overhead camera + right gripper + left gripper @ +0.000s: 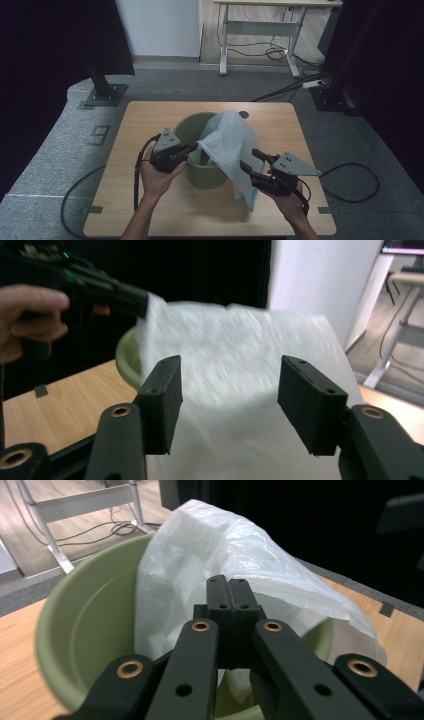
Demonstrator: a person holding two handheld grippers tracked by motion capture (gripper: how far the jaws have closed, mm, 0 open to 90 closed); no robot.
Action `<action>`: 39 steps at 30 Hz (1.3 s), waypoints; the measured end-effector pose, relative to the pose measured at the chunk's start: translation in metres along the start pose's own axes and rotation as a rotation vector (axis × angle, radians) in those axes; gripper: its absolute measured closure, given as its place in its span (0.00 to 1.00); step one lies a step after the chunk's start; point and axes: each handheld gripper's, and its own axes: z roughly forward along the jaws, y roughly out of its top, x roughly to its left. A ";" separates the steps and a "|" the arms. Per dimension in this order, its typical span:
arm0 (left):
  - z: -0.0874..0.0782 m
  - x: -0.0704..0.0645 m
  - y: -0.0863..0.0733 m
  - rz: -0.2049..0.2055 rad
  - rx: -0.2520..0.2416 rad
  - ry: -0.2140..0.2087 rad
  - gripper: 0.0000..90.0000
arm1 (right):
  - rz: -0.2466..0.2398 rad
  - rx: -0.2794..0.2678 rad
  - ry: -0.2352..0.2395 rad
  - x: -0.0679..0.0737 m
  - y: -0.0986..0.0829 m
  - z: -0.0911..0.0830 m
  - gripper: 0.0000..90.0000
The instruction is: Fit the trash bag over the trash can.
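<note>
left gripper [196, 146]: clamped on plastic bag [231, 145] edge over green bucket [191, 131] | right gripper [252, 162]: wide, bag between jaws

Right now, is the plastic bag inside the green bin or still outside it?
Mostly outside. The left claw, shut, pinches the plastic bag at the green bin rim; the bag drapes over the rim and hangs toward the table. The right claw is open.

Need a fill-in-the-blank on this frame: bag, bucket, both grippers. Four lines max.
1. The left gripper is ____ on the bag.
2. The right gripper has its fingers ____.
3. The bucket is ____ in colour.
4. The bucket stands on a ____ table.

Missing words: shut; open; green; wooden
</note>
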 end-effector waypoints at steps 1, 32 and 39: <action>-0.001 0.002 -0.001 -0.006 0.000 0.004 1.00 | 0.008 0.007 -0.003 -0.001 -0.004 -0.001 0.45; -0.023 0.065 -0.016 -0.123 0.025 0.110 1.00 | 0.147 0.065 0.013 -0.080 -0.081 0.033 0.16; -0.019 0.059 -0.013 -0.113 0.017 0.071 1.00 | 0.135 0.087 0.081 -0.074 -0.087 0.035 0.65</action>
